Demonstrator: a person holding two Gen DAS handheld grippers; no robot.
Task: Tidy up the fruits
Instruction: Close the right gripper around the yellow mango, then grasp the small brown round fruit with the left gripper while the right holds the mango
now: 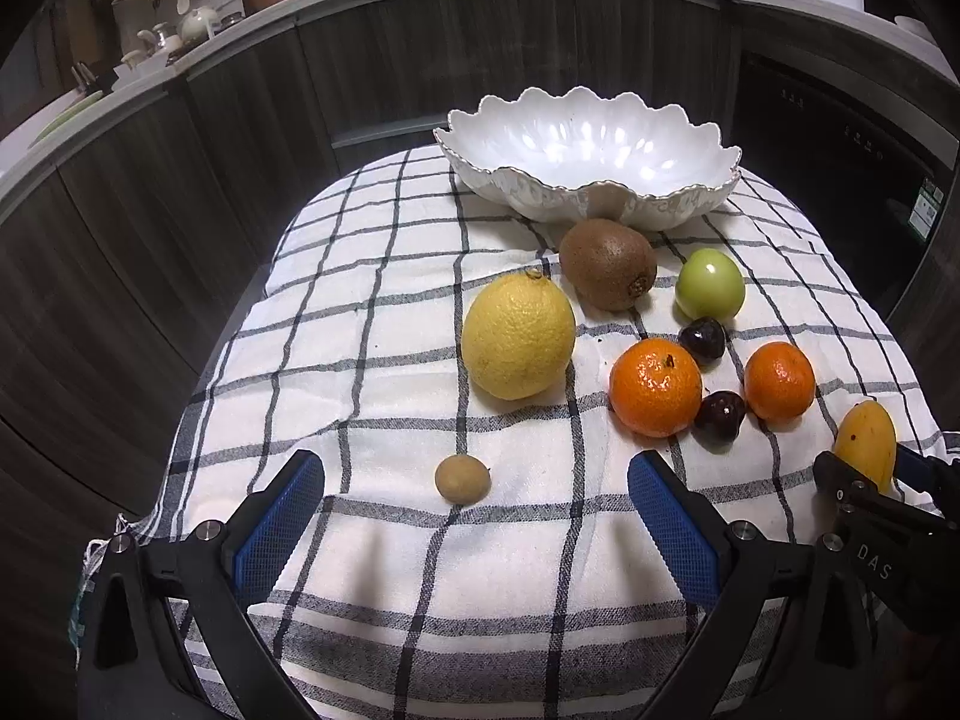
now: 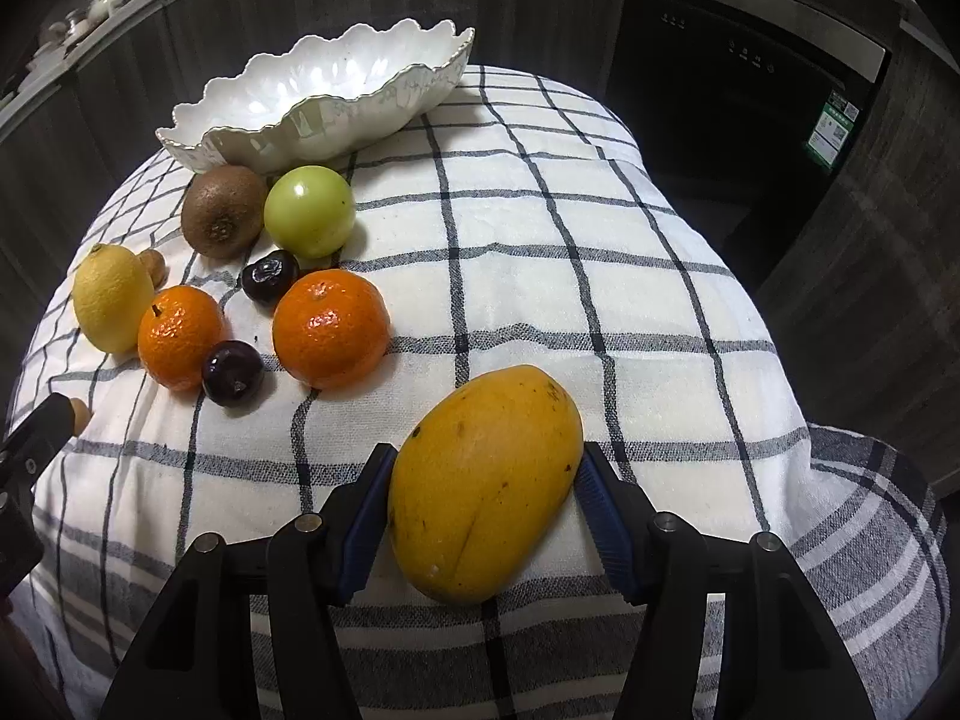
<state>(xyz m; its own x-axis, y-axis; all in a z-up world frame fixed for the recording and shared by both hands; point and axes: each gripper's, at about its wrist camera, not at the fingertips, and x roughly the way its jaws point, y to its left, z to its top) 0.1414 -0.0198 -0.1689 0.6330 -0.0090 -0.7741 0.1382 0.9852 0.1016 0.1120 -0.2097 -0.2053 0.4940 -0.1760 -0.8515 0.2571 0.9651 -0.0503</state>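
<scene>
The mango (image 2: 485, 483) lies low in the middle of the right wrist view, between the two blue pads of the right tongs (image 2: 483, 516). The pads sit on either side of it and seem to touch its flanks, so the right tongs look clamped on the mango, which rests on the checked cloth (image 2: 540, 276) covering the surface. In the left wrist view the same mango shows at the lower right edge of the frame, held by the right tongs.

Up and left of the mango in the right wrist view lie the other fruits. A tangerine (image 2: 330, 337) is nearest, with a dark cherry (image 2: 233, 373) just to its left, touching a second tangerine (image 2: 180, 337). Another cherry (image 2: 270, 276) lies above and between the two tangerines. A lemon (image 2: 113, 298) sits at the left edge of the frame, just beside the second tangerine. Higher up, a kiwi (image 2: 223, 211) and a green fruit (image 2: 309, 211) lie side by side, close under the scalloped white bowl (image 2: 252, 147) in the upper left, which holds no fruit.

The left tongs (image 1: 477, 525) hang with their blue pads wide apart at the bottom of the left wrist view, holding nothing. A small brown longan (image 1: 462, 479) lies on the cloth between them, a little ahead of the tips, touching neither. Dark wooden cabinets (image 1: 180, 180) curve behind the surface.
</scene>
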